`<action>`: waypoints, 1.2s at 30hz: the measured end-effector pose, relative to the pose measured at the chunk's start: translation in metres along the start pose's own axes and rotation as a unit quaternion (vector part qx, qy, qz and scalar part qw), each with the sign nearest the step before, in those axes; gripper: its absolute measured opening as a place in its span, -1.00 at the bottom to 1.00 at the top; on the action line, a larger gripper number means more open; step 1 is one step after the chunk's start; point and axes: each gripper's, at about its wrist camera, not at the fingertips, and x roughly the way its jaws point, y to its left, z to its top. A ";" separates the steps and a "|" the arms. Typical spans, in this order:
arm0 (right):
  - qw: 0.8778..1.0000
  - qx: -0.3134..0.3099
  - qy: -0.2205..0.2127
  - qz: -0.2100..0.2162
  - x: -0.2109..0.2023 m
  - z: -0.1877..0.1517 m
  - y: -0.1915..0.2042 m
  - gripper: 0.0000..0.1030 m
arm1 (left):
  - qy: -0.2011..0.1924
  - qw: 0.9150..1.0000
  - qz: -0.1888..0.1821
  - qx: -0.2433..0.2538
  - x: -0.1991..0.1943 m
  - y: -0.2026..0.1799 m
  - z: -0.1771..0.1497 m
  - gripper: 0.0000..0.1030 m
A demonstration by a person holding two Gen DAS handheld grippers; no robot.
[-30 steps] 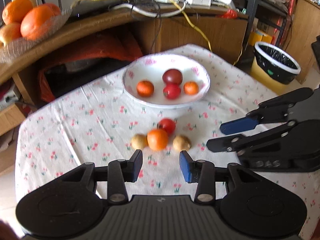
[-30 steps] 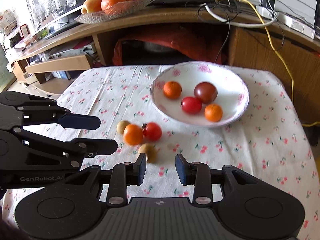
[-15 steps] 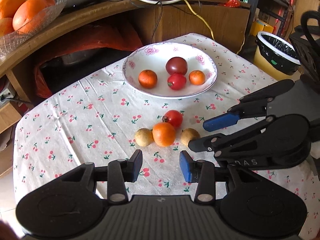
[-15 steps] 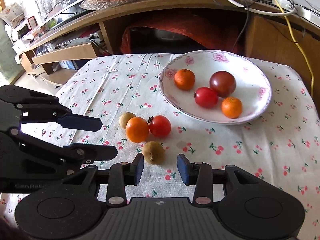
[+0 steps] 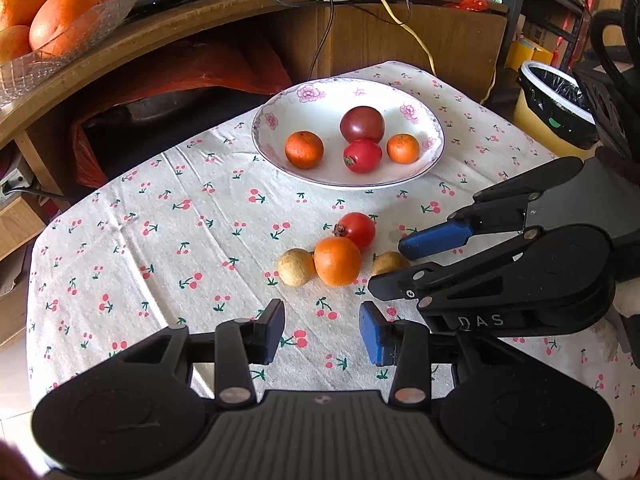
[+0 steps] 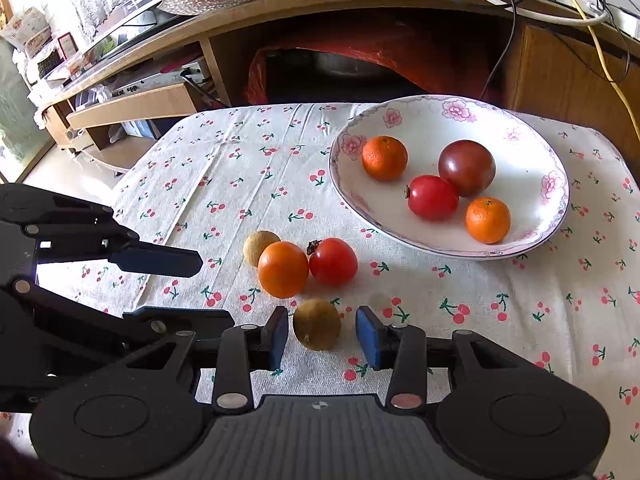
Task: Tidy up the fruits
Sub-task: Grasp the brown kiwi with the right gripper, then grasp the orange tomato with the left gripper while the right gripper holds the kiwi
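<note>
A white flowered bowl (image 5: 430, 128) (image 6: 532, 152) holds two small oranges, a red tomato and a dark tomato. On the cherry-print cloth lie a red tomato (image 5: 357, 230) (image 6: 333, 261), an orange (image 5: 337, 261) (image 6: 283, 269) and two brown longans. My right gripper (image 6: 322, 338) is open, its pads on either side of the nearer longan (image 6: 317, 324) (image 5: 387, 262), apart from it. My left gripper (image 5: 322, 332) is open and empty, short of the other longan (image 5: 296, 267) (image 6: 260, 245).
A wooden shelf with cables (image 5: 248, 4) stands behind the table. A glass dish of big oranges (image 5: 44, 32) sits on it at the left. A yellow bin with a black liner (image 5: 556, 108) stands at the right. The table edge runs along the left (image 5: 36, 280).
Both grippers have moved forward and down toward the loose fruit. The right gripper's pads now flank the nearer longan, which earlier lay ahead of them. No fruit has moved.
</note>
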 end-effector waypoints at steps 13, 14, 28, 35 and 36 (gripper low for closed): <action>1.000 -0.018 0.009 -0.011 -0.004 -0.003 0.004 -0.60 | -0.004 1.000 0.000 0.006 0.005 0.000 0.002 -0.04; 1.000 -0.015 0.009 -0.013 -0.005 -0.004 0.003 -0.60 | -0.004 1.000 0.002 0.007 0.007 0.000 0.003 -0.04; 0.999 0.027 0.010 -0.028 -0.023 -0.012 -0.023 -0.59 | -0.030 0.998 0.008 0.059 0.032 -0.023 0.026 -0.02; 0.999 0.036 0.014 -0.031 -0.027 -0.016 -0.030 -0.59 | -0.027 0.996 0.018 0.085 0.034 -0.034 0.025 0.03; 0.999 0.036 0.014 -0.032 -0.027 -0.016 -0.031 -0.59 | -0.027 0.995 0.018 0.090 0.033 -0.035 0.024 0.04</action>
